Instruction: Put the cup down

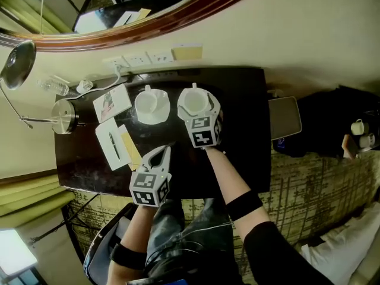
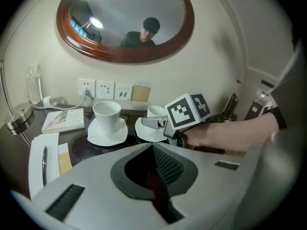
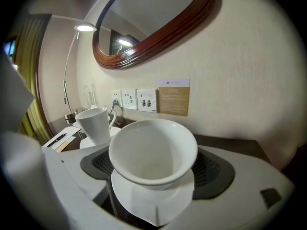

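We've got the R gripper (image 3: 154, 176) clamped on the cup (image 3: 152, 150) over its saucer (image 3: 158, 204), L gripper (image 2: 152, 169) closed & empty; releasing off-centre could tip it.

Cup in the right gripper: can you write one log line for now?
right gripper: shut on cup | cup: upright over saucer, contact unclear | left gripper: shut, empty

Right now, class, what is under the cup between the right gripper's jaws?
A white saucer sits under the cup; the cup covers its middle, so contact is hidden.
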A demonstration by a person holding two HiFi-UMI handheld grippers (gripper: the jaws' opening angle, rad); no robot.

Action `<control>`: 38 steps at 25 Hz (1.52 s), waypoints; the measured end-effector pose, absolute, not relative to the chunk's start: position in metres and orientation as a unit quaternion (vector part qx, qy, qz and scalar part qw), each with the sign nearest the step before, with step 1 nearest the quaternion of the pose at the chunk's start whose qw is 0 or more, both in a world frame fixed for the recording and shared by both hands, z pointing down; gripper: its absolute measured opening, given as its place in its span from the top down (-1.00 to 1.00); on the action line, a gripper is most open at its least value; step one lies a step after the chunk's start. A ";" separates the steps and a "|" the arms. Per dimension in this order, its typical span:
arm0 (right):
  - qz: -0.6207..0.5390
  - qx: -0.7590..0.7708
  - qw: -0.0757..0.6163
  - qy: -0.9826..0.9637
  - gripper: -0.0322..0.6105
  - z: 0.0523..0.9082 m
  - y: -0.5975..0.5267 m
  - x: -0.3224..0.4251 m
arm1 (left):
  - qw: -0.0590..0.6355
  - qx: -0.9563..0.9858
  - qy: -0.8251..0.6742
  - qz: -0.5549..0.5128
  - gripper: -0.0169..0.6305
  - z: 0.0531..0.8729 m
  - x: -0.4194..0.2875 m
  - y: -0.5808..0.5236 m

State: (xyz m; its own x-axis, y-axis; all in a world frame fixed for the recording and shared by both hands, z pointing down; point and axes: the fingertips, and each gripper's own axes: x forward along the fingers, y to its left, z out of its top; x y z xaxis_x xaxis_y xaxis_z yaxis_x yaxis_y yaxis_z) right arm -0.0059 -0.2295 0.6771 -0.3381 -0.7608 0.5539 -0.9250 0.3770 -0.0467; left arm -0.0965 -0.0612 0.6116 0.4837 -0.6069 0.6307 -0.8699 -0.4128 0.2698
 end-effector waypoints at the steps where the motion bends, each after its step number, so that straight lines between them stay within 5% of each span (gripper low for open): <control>1: 0.175 0.523 0.225 -0.803 -0.54 0.677 -0.230 -0.009 | 0.295 0.809 -0.455 0.224 0.95 0.612 -0.097 -0.061; 16: 0.143 0.525 0.190 -0.817 -0.40 0.644 -0.230 0.001 | 0.304 0.807 -0.451 0.230 0.95 0.621 -0.087 -0.057; 38: 0.159 0.561 0.203 -0.786 -0.40 0.642 -0.171 0.120 | 0.309 0.798 -0.460 0.234 0.95 0.624 -0.065 -0.032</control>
